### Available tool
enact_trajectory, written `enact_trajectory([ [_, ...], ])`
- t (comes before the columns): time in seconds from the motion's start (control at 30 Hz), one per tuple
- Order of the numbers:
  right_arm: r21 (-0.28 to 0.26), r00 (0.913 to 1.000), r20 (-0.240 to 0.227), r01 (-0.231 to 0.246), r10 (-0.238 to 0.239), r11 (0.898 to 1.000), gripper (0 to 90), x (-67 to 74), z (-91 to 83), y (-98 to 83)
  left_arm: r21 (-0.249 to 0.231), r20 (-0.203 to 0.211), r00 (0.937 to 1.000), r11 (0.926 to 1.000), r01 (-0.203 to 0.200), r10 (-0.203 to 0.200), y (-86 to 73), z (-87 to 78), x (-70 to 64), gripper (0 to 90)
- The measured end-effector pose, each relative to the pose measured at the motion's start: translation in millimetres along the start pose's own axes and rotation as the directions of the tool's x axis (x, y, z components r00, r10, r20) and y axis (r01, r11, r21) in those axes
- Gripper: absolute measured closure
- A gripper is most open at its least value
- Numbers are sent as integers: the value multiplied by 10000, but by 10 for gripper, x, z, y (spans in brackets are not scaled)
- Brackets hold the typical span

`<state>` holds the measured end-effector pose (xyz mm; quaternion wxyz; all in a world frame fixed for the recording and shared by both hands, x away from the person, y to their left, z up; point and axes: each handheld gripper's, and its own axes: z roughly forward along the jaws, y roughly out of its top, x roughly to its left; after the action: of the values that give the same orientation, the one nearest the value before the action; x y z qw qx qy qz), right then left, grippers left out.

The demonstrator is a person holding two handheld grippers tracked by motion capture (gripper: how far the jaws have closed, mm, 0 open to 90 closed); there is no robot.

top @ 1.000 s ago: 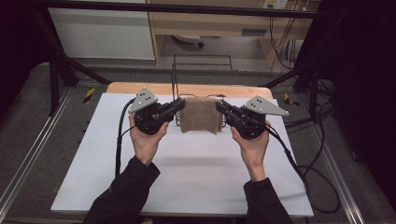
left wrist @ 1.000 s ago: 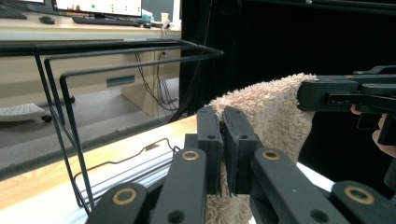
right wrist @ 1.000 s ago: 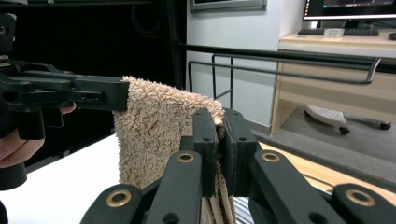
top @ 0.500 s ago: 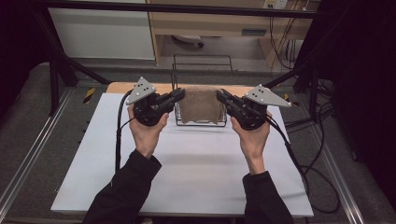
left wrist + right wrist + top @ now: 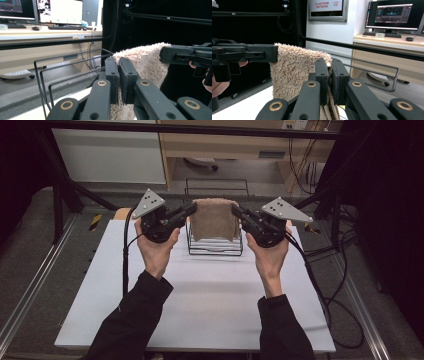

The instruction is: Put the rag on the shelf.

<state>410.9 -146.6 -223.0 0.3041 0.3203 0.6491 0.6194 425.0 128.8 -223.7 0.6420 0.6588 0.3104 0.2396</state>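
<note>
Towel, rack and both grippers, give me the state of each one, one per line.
Towel: folded double, held up by its two top corners, hanging above the rack.
Wire rack: upright on the white table, nothing draped on it.
Left gripper: shut on the towel's left corner.
Right gripper: shut on the towel's right corner.

— How are the arms set?

— Both forearms, in dark sleeves, reach forward, hands raised and well apart. The left hand (image 5: 156, 251) carries the left gripper (image 5: 191, 209), the right hand (image 5: 269, 259) the right gripper (image 5: 234, 210).

— And the grippers' pose?

— They point inward toward each other, roughly level, grey plates on top, cables trailing back.

— Their fingers?

— Left fingers (image 5: 111, 75) are pressed nearly together; right fingers (image 5: 322, 75) likewise, each pair clamped.
</note>
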Motion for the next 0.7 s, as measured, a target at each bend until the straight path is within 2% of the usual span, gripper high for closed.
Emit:
enact_trajectory([
  [0.7,-260,9986,442,291,-280,9992,853,-93,225,313,-308,-203,9997,9995,-110,103,332,183,168,856],
])
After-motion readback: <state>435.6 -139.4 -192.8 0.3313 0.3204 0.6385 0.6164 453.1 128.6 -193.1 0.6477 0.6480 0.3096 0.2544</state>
